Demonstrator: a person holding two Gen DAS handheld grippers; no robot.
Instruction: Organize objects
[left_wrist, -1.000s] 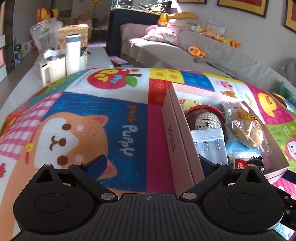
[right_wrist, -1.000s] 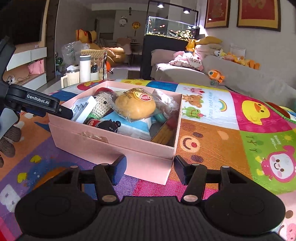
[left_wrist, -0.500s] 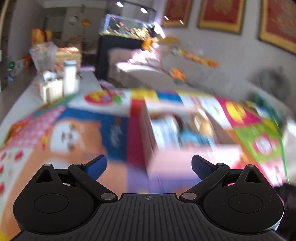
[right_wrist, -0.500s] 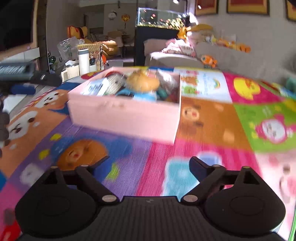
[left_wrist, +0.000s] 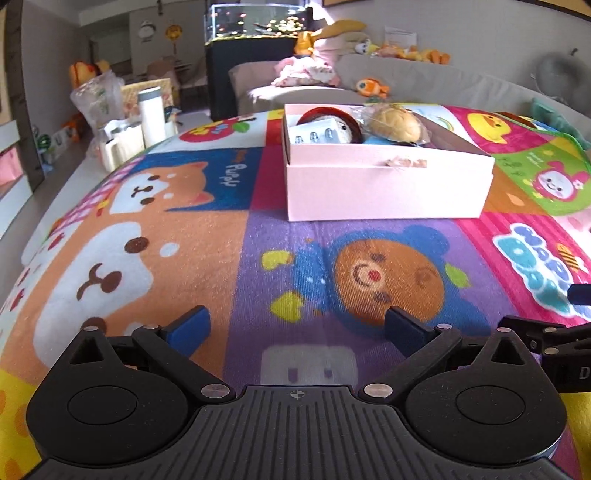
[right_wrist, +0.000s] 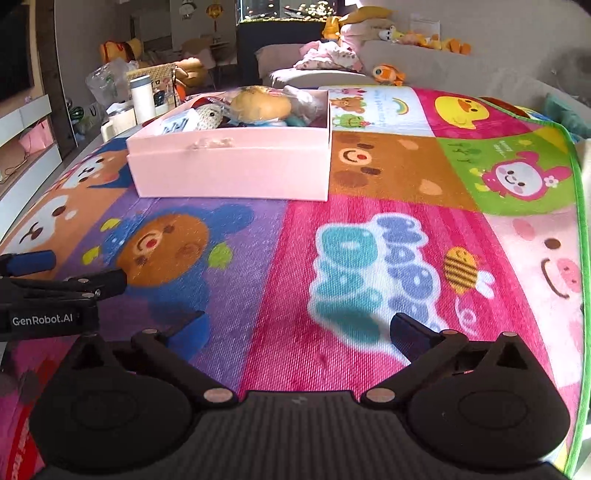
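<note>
Pink box (left_wrist: 388, 192) packed with soft toys and a wrapped bun, set flat on the cartoon play mat (left_wrist: 184, 240) toward its far edge, open top up so the contents stay gathered in one place. Left gripper (left_wrist: 295, 328) spread wide over the purple bear panel near the mat's near edge, nothing between its pads. Right gripper (right_wrist: 295, 332) also spread wide, jaws just opened fully and empty, well clear of the box, apparently released and done with it.

A home living room: a grey sofa (left_wrist: 424, 83) strewn with plush toys, a fish tank (left_wrist: 255, 22), a cartoon play mat (left_wrist: 184, 229).
</note>
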